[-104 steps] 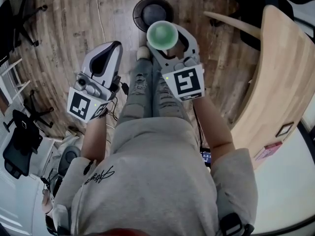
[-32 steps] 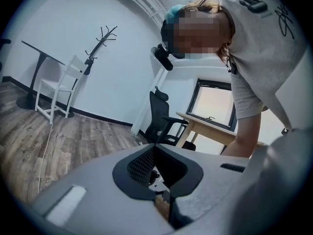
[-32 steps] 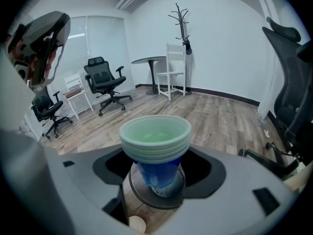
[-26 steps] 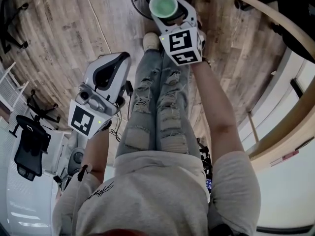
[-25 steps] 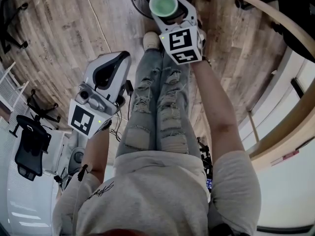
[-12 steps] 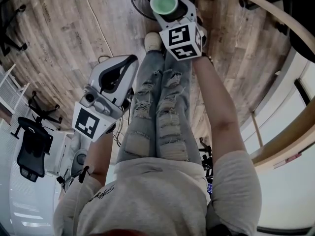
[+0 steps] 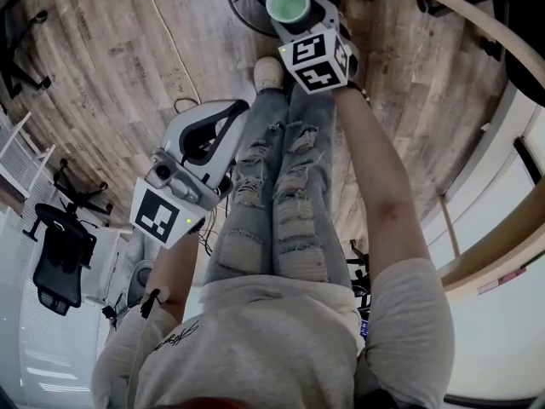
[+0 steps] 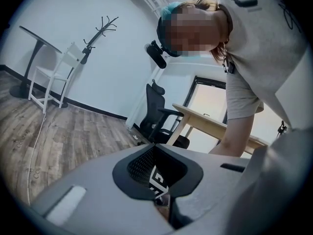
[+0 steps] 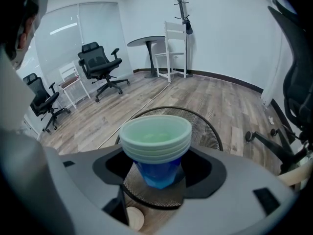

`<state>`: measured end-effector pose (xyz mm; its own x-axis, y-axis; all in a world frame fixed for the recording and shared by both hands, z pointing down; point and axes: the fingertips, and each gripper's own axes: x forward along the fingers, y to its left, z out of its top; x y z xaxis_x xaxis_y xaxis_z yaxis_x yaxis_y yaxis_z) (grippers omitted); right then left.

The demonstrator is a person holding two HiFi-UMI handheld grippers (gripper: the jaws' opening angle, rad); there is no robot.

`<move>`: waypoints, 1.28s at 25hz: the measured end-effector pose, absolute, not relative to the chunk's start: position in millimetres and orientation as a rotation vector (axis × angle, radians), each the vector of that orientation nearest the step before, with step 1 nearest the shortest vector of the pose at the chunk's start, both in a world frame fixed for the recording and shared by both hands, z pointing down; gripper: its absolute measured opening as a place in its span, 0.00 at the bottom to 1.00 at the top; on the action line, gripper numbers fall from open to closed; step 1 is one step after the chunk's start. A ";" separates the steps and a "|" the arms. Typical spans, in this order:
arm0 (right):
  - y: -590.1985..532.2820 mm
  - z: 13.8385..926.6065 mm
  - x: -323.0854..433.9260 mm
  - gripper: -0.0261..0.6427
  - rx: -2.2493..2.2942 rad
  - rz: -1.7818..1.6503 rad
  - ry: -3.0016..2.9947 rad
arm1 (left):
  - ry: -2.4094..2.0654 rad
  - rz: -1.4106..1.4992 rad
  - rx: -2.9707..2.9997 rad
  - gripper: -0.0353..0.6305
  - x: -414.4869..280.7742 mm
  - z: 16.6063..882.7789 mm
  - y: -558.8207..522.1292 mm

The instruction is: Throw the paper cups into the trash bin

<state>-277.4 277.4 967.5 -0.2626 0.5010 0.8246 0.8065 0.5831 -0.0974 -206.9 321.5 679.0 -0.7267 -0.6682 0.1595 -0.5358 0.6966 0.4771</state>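
Paper cups [image 9: 155,137], several nested in one stack, green inside and blue outside, sit upright between the right gripper's [image 9: 157,174] jaws, which are closed on the blue wall. The stack hangs over the black mesh trash bin [image 9: 208,131]. The cups show no lettering. A pale round shape under the jaws is cut off and can't be identified. The left gripper [image 8: 154,148] has its jaws together and holds nothing. The script on the person's grey shirt [image 7: 255,348] is too small to read.

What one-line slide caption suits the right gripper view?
Right gripper holds stacked blue paper cups over a black wire-mesh trash bin on wood flooring.
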 end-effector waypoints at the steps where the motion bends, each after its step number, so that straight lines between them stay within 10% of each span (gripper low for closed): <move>1: 276.2 971.4 -276.4 0.47 -1.049 -0.443 -1.917 | -2.584 -0.579 0.953 0.06 -205.8 679.2 320.2; 32: 271.1 986.0 -284.2 0.48 -0.975 -0.448 -1.915 | -2.535 -0.519 1.047 0.06 -195.7 682.5 306.6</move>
